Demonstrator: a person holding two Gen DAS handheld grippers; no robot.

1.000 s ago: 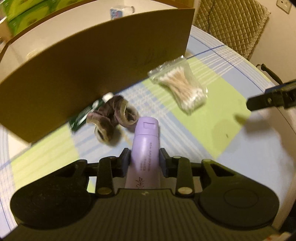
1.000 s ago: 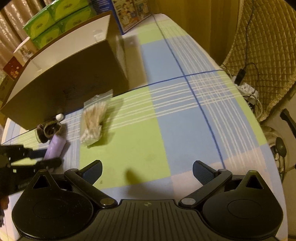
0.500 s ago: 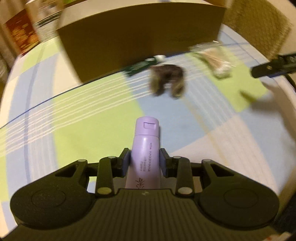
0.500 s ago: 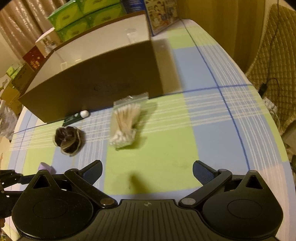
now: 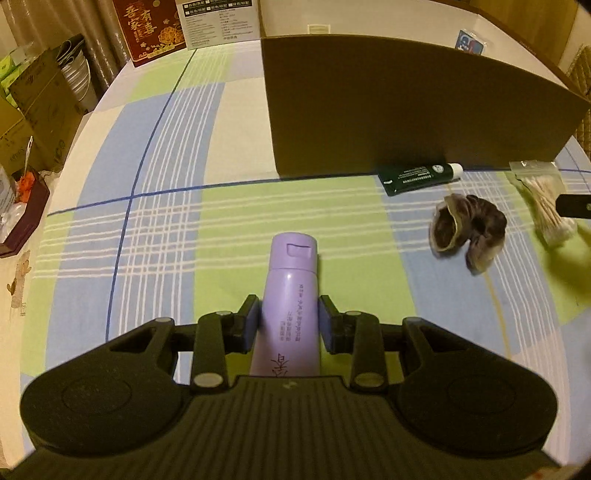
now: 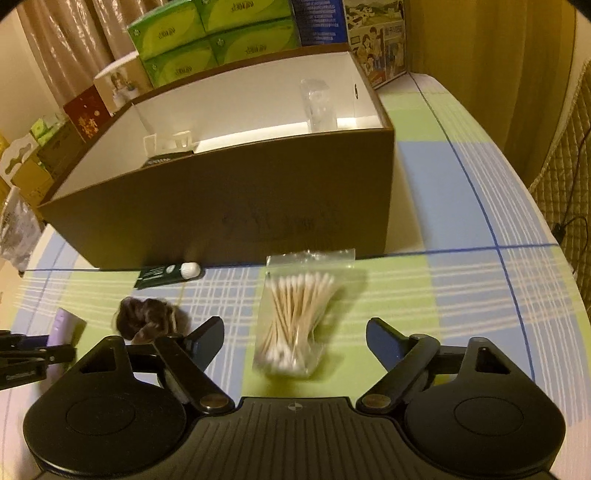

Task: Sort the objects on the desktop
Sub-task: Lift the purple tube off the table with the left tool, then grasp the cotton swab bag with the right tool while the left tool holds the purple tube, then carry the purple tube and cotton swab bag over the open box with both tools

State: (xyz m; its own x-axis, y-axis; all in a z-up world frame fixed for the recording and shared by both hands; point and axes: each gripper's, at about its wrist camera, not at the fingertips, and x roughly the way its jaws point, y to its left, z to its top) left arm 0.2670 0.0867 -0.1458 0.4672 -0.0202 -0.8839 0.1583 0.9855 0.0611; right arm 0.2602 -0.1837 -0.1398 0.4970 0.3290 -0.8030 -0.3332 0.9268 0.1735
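My left gripper (image 5: 289, 323) is shut on a lilac bottle (image 5: 290, 291), held above the checked tablecloth left of the brown cardboard box (image 5: 406, 110). The bottle's cap end (image 6: 66, 325) shows at the left edge of the right wrist view. A bag of cotton swabs (image 6: 295, 317) lies in front of the box (image 6: 240, 206), and my right gripper (image 6: 295, 341) hangs over it. Its jaws are closing, with the bag between them but not pressed. A brown scrunchie (image 5: 467, 230) (image 6: 147, 321) and a dark green tube (image 5: 421, 177) (image 6: 168, 275) lie nearby.
The box is open on top, with a clear container (image 6: 319, 105) and small items inside. Green tissue boxes (image 6: 207, 33) and cartons stand behind it. A red box (image 5: 147, 29) and clutter (image 5: 22, 184) sit at the table's left edge.
The left gripper carried the lilac bottle leftward, away from the scrunchie and tube. The right gripper moved toward the box until the swab bag lay between its jaws, which have narrowed.
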